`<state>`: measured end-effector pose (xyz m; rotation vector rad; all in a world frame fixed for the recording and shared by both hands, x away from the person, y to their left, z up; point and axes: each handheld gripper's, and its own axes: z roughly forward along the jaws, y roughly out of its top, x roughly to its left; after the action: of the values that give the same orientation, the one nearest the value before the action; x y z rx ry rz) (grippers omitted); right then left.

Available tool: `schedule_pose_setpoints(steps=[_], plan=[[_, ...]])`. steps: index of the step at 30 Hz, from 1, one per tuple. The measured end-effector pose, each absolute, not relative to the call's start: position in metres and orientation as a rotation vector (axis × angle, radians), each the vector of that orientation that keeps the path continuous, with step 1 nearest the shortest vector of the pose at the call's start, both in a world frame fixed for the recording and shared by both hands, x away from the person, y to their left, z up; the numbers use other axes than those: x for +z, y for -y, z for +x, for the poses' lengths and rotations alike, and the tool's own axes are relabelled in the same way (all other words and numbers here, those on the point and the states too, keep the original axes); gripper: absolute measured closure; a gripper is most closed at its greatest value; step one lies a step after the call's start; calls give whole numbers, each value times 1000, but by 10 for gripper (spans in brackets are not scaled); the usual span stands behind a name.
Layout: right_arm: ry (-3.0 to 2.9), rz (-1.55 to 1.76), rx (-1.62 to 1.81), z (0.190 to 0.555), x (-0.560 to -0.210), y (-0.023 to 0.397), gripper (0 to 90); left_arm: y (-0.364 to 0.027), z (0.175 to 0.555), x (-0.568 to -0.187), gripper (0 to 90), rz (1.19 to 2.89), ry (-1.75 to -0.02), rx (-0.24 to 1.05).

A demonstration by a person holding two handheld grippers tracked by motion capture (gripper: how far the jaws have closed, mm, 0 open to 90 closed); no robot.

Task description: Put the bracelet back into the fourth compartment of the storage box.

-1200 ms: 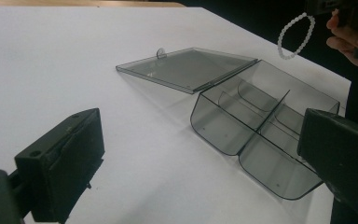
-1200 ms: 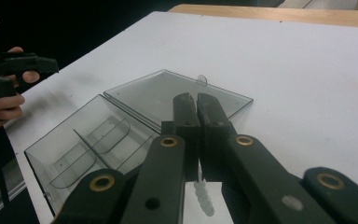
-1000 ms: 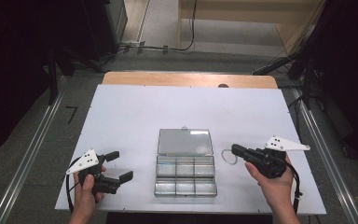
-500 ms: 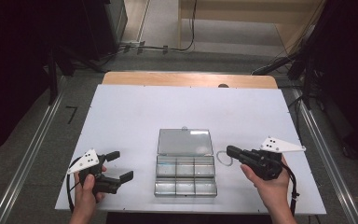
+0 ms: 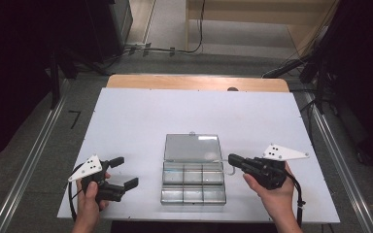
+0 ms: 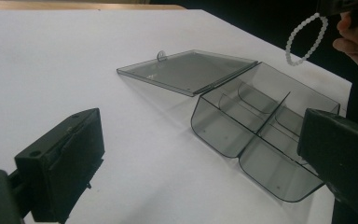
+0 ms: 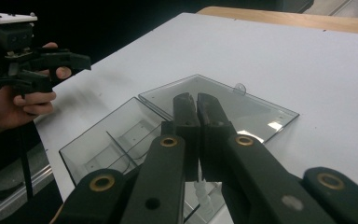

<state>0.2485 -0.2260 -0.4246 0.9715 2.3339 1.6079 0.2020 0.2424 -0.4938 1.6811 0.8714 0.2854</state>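
Note:
A clear plastic compartment box (image 5: 193,201) sits near the table's front, its lid (image 5: 193,147) folded open and lying flat on the far side. Its compartments look empty. My right gripper (image 5: 232,159) is shut on a white bead bracelet (image 5: 229,168), which hangs at the box's right edge. In the right gripper view the jaws (image 7: 196,99) are pressed together above the box (image 7: 107,149), with beads (image 7: 204,193) dangling beneath. My left gripper (image 5: 126,171) is open, left of the box and holding nothing. The left gripper view shows the box (image 6: 256,135), lid (image 6: 186,70) and bracelet (image 6: 303,42).
The box rests on a white tabletop (image 5: 141,116) with a wooden strip (image 5: 199,82) along its far edge. Metal rails run along both sides on the floor. Cables trail from both grippers towards the person.
My right gripper has crept a little left, bringing the bracelet from beside the box to its right edge. The left gripper has stayed put and open.

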Motion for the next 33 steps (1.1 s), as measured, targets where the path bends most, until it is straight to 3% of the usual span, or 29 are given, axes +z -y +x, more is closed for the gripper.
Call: schedule_pose_setpoints(steps=[33], plan=[[-2396, 885, 1632, 238, -423, 197, 856, -238, 202, -494, 3, 1694, -854, 280]])
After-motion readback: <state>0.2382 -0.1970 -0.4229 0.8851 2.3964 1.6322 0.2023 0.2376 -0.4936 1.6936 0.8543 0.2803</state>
